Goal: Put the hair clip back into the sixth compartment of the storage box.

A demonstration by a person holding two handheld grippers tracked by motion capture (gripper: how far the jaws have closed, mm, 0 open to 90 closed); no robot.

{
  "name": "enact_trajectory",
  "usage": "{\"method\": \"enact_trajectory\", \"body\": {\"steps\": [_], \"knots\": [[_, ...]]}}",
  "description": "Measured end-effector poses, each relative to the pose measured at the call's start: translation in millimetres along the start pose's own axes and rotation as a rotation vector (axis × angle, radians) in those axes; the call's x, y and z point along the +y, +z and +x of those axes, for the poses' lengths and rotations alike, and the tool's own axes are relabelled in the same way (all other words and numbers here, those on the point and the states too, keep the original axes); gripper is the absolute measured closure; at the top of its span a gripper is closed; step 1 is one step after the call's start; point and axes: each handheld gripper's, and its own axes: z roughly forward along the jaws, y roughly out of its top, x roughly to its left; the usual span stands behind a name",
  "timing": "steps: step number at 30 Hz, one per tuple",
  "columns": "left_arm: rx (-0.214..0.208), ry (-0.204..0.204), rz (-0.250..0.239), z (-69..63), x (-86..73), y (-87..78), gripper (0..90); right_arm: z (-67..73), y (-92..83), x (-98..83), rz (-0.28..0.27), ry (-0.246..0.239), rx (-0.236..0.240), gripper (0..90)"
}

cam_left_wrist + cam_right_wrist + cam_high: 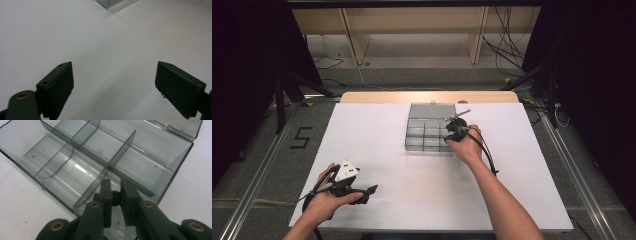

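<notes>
A clear grey compartment box stands open at the middle back of the white table, its lid folded back. In the right gripper view its dividers and empty cells lie just below the jaws. My right gripper hangs over the box's near right cell, jaws closed to a narrow gap on a small black round part. At the table's near left my left gripper rests low, pointing right. Its jaws stand wide open over bare table, with a corner of the box far ahead.
The white table top spreads wide around the box. A wooden strip runs along its far edge. Metal rails and cables lie on the floor at both sides.
</notes>
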Motion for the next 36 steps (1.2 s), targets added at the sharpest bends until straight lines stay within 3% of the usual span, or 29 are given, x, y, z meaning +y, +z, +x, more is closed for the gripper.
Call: {"method": "enact_trajectory", "body": {"steps": [36], "knots": [[0.000,0.004,0.000,-0.1,0.2,0.8,14.7,3.1,10.7,5.3,0.078,-0.009,-0.001,81.0]]}}
